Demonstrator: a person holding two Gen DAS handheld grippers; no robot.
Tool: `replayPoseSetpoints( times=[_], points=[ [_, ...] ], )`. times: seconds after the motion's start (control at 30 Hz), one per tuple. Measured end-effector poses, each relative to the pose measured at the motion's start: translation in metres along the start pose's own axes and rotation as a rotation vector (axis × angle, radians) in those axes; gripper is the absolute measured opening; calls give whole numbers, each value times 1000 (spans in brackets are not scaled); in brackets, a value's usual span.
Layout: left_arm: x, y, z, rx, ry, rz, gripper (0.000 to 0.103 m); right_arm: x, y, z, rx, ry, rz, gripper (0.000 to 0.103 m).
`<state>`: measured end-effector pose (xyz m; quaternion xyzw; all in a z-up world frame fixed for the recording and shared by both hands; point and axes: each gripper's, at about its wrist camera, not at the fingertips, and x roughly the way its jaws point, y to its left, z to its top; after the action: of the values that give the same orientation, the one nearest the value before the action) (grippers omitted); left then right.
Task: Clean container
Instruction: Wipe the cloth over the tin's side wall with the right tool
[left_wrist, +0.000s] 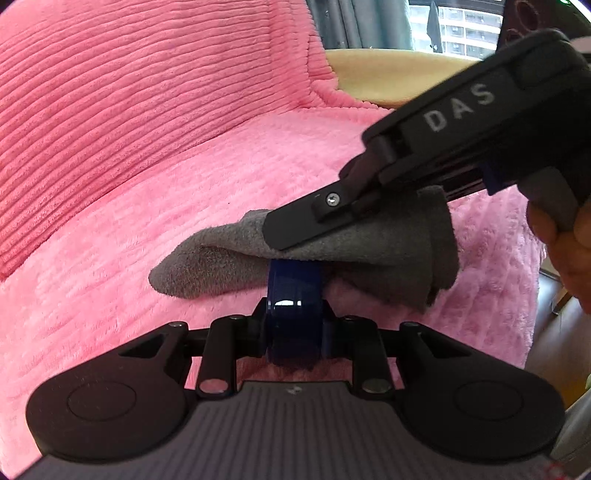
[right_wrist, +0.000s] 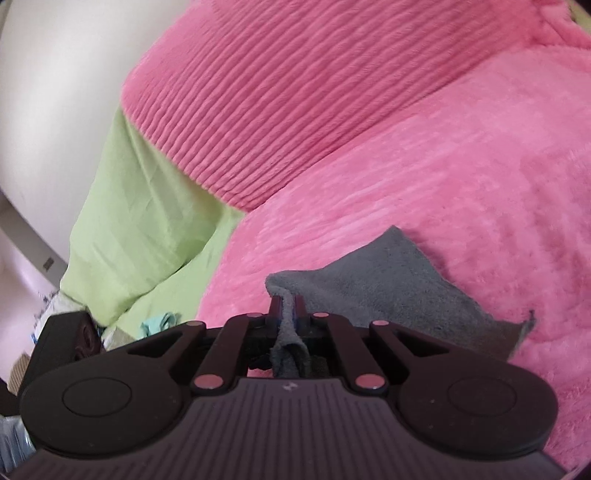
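Left gripper (left_wrist: 293, 325) clamped on dark blue container (left_wrist: 294, 295), right gripper (right_wrist: 287, 314) pinched narrow on grey cloth (right_wrist: 391, 291), cloth draped over container's far end above pink plush seat (left_wrist: 184, 206), ribbed pink backrest (left_wrist: 129, 81) behind, green sheet (right_wrist: 140, 221) past seat's left edge.

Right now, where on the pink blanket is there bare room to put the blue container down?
The flat pink blanket lies bare to the left of the grey cloth, up to the ribbed pink cushion. It is crowded in the middle, where the left gripper holds the blue container under the cloth, with the right gripper clamped on that cloth.
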<state>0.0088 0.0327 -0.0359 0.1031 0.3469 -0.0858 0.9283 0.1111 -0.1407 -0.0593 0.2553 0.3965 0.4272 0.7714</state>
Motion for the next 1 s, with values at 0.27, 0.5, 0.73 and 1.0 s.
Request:
replayPoseSetpoints(
  times=[0.27, 0.5, 0.73, 1.0],
  points=[
    [7, 2, 4, 0, -6, 0, 29, 9, -21, 4, 102, -20, -30, 1],
    [7, 2, 3, 6, -7, -1, 29, 14, -43, 4, 186, -15, -64, 2],
    [5, 7, 4, -19, 24, -24, 31, 14, -45, 1, 211, -23, -52, 2],
    [-11, 17, 8, -72, -17, -65, 44, 8, -27, -1, 182, -25, 16, 4]
  ],
)
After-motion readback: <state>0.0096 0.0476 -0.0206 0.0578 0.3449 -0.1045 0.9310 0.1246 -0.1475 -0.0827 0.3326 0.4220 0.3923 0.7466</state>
